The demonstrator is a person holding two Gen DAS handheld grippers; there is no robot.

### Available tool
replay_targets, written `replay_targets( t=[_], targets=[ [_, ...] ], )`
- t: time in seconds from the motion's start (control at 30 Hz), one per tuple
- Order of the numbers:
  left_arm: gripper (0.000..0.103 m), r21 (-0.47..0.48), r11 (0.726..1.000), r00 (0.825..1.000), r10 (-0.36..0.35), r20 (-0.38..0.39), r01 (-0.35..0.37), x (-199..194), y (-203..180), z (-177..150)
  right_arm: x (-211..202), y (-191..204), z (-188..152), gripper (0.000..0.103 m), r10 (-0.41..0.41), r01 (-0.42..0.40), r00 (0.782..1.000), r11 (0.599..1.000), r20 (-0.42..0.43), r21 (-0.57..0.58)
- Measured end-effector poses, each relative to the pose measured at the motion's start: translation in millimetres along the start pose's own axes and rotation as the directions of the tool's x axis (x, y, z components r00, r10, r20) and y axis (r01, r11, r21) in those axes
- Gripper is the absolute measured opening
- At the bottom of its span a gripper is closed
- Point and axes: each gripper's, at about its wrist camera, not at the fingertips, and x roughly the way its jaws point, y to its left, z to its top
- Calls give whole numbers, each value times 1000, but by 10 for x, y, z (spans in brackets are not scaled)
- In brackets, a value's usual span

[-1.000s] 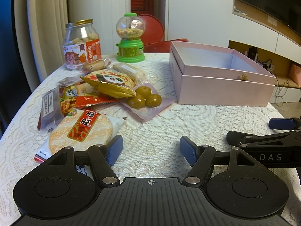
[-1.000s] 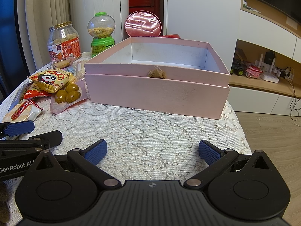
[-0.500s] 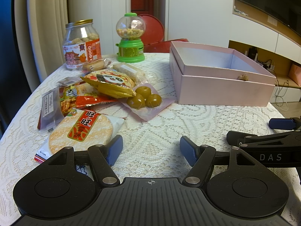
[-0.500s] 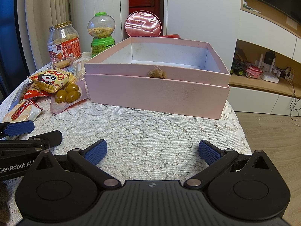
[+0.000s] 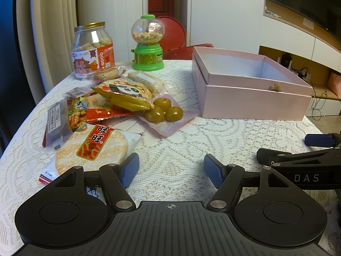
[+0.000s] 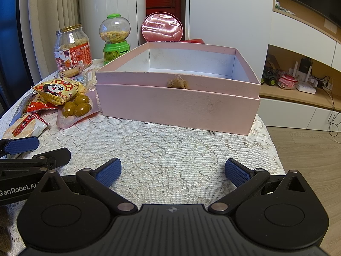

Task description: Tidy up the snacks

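A heap of snack packets lies on the lace-covered table: a round rice cracker pack (image 5: 91, 149), a gold panda bag (image 5: 123, 95), a red packet (image 5: 100, 112) and a clear pack of three green balls (image 5: 163, 112). An open pink box (image 5: 249, 85) stands to their right; it also shows in the right wrist view (image 6: 177, 104). My left gripper (image 5: 171, 170) is open and empty, low over the table just right of the rice cracker pack. My right gripper (image 6: 172, 171) is open and empty in front of the box.
A glass jar of snacks (image 5: 92, 51) and a green candy dispenser (image 5: 148, 44) stand at the back of the table. A red round lid (image 6: 162, 27) leans behind the box. The table's right edge (image 6: 275, 147) drops to a wooden floor.
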Motion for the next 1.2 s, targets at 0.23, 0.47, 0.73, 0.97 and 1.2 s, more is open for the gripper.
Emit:
replay_targets(
  t=[0.23, 0.47, 0.73, 0.97, 1.2],
  targets=[
    [70, 8, 999, 999, -47, 8, 47, -42, 78, 0, 38, -4, 97, 103, 20, -20, 997, 1000, -71, 2],
    [66, -15, 999, 994, -29, 105, 31, -415, 634, 255, 169, 69, 301, 103, -27, 32, 977, 999, -212, 17],
    [64, -253, 967, 999, -43, -21, 36, -370, 1573, 287, 58, 430, 482, 94, 209, -234, 954, 967, -213, -99],
    [68, -34, 996, 993, -82, -87, 79, -171, 1120, 216, 1, 826, 678, 94, 248, -290, 946, 936, -208, -202],
    [76, -19, 992, 990, -122, -71, 121, -33, 992, 206, -68, 663, 647, 94, 214, -249, 959, 949, -188, -191]
  ],
)
